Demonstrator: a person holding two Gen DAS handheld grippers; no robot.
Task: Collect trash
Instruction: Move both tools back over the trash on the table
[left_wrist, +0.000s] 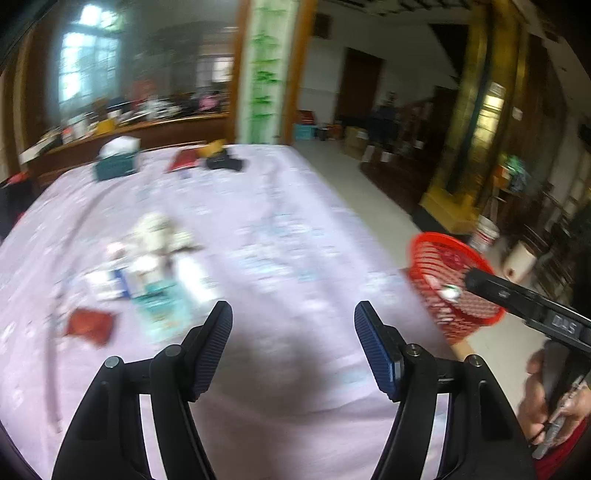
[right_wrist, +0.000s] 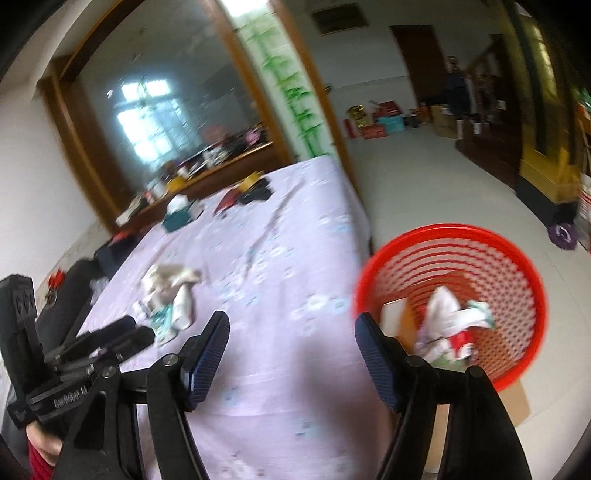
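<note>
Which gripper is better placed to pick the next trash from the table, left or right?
Probably left. The left gripper is open and nearer the trash pile on the table. The right gripper, also open, sits beside the red basket.

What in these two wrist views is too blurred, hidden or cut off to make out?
- Left wrist: the trash pile on the table is motion-blurred; single items and print are unreadable.
- Left wrist: the right gripper crosses the red basket, hiding its contents.
- Right wrist: the basket's lower contents sit behind a finger.
- Right wrist: the left gripper is blurred; its opening is unclear here.
</note>
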